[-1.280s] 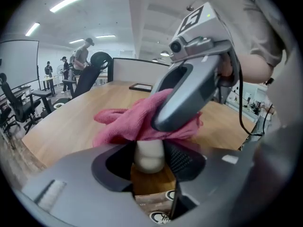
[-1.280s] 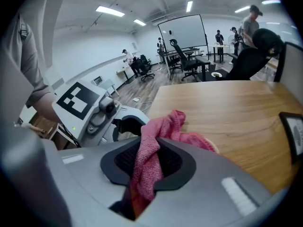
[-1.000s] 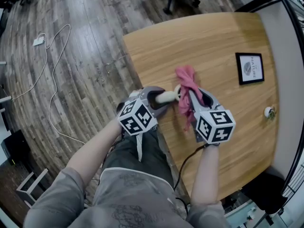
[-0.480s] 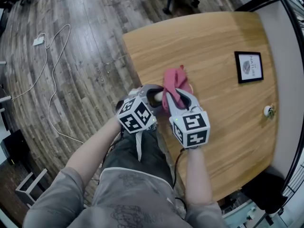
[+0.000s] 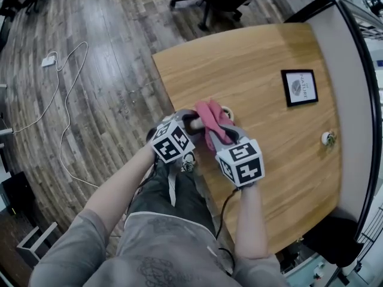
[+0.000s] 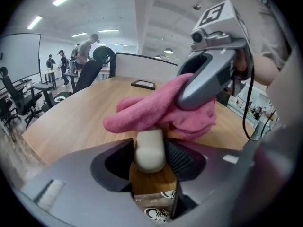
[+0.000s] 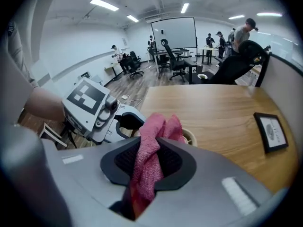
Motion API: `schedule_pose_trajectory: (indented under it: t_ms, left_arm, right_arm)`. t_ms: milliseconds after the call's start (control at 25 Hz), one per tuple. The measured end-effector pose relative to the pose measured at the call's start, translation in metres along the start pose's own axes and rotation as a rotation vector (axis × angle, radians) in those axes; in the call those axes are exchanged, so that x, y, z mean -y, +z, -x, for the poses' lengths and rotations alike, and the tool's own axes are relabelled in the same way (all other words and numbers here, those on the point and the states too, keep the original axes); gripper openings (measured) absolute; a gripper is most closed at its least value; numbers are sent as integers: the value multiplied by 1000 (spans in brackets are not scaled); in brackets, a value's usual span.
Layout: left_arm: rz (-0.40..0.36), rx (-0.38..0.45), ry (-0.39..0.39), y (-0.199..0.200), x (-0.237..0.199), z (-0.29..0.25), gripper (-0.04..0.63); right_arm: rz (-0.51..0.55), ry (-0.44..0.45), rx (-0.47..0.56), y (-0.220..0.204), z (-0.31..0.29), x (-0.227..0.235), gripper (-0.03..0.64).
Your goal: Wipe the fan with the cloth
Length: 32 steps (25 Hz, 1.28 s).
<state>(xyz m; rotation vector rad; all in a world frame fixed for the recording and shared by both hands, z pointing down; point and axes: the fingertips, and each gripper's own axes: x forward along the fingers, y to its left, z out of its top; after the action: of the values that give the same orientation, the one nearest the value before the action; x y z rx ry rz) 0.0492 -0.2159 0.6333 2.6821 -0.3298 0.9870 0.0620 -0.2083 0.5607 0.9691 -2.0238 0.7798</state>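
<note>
The left gripper, jaws partly apart, clamps the white handle of the fan at the nine-o'clock edge of the table; the right gripper, jaws pinching the pink cloth, holds it over the fan's head, at one o'clock from the left gripper.

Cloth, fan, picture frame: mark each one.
cloth point(image 7: 147, 162): right gripper view, fold between the jaws.
fan point(image 6: 149, 150): left gripper view, cream handle end.
picture frame point(image 5: 298, 86): head view, printed middle.

Right hand-held gripper swung cloth leftward, from beside fan to over it.
</note>
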Motion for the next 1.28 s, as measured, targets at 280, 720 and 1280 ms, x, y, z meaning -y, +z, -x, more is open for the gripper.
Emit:
schedule_pose_trajectory:
  t_ms: [280, 720, 1280]
  left_arm:
    - [23, -46, 69, 1, -5, 33, 282]
    - [-10, 141, 215, 84, -25, 145, 167]
    - [-83, 478, 351, 222, 3, 279, 3]
  right_arm:
    - [-74, -141, 121, 9, 61, 18, 74]
    - [-230, -243, 508, 80, 180, 23, 74]
    - [-120, -343, 888, 142, 335, -36, 73]
